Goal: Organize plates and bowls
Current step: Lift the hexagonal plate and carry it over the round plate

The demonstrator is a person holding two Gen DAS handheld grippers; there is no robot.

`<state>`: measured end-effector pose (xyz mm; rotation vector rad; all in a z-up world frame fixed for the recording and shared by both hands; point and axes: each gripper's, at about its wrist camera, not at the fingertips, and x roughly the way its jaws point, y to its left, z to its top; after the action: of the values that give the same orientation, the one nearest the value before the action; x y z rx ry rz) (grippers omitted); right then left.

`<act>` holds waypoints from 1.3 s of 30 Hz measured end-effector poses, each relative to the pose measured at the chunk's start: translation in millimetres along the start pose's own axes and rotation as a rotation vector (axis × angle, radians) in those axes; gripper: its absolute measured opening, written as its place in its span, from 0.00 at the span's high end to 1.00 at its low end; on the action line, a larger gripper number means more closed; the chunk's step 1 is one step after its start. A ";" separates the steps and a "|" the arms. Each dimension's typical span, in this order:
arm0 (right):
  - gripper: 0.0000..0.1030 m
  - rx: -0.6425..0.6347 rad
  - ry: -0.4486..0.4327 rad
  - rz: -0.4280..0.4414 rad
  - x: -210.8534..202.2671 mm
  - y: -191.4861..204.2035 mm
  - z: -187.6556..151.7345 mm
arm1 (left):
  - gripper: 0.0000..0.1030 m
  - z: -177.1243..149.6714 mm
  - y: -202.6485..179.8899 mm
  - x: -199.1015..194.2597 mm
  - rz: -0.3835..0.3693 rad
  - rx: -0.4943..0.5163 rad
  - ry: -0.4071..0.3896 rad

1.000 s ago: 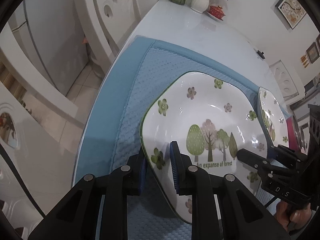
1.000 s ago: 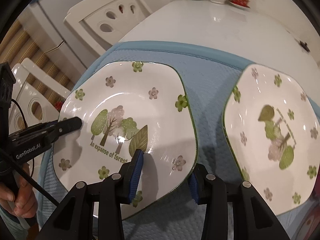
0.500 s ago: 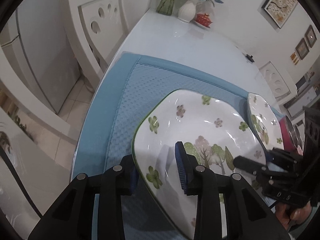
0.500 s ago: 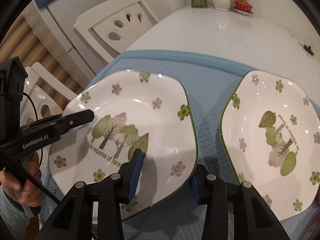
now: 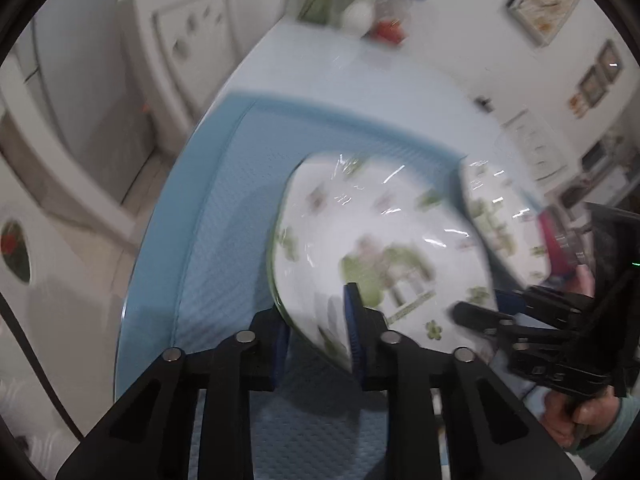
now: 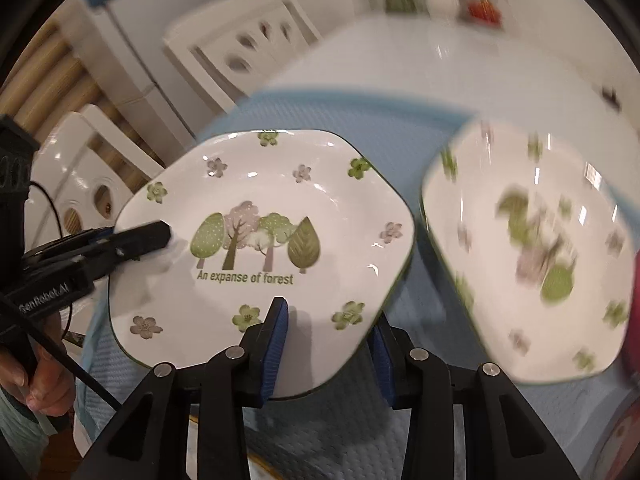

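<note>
Two plates are in sight, both squarish with rounded corners, and the blue mat (image 6: 420,120) under them is the thing to steer by. The forest plate (image 6: 260,240) sits over the mat's left part, seen from the right wrist; its printed line "An expanse of forest" runs straight across the view, the trees upright, so its near rim faces the right gripper (image 6: 328,340). That rim passes between the blue pads: one finger lies on the plate's top face, the other beneath the rim, pinching it, the jaws having just been closing. The left gripper (image 5: 316,336) pinches the plate's opposite side rim in the same way, one pad on top and one under, also just closing. Whether the plate is clear of the mat I cannot tell.

The second plate (image 6: 532,248) lies on the mat to the right of the first, close beside it with a strip of mat between; it is blurred, its print turned at an angle. Two grippers, two plates, one mat.
</note>
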<state>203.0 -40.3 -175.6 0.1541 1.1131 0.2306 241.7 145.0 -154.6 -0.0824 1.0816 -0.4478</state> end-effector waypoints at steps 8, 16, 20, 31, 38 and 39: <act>0.69 -0.060 -0.009 -0.013 -1.9 25.7 -4.0 | 0.81 10.4 30.3 11.4 0.007 -0.095 -0.006; 0.47 0.024 0.044 0.009 2.4 8.9 -4.0 | 0.80 22.3 34.0 22.1 -0.017 -0.055 0.006; 0.53 0.092 0.016 0.020 9.7 -15.4 14.4 | 0.77 24.6 35.6 29.3 -0.054 -0.075 0.014; 0.68 -0.022 -0.095 -0.045 -2.4 2.5 22.1 | 0.77 21.7 30.2 9.9 -0.071 -0.065 -0.064; 0.68 -0.022 -0.122 -0.036 -29.3 8.2 18.5 | 0.77 16.0 18.1 -20.6 -0.080 -0.070 -0.099; 0.68 -0.025 -0.125 -0.036 -34.2 9.7 16.3 | 0.77 12.7 16.1 -24.9 -0.086 -0.079 -0.101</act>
<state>202.3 -39.9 -136.5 0.1241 0.9878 0.2000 248.0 167.4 -132.3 -0.2198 0.9987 -0.4727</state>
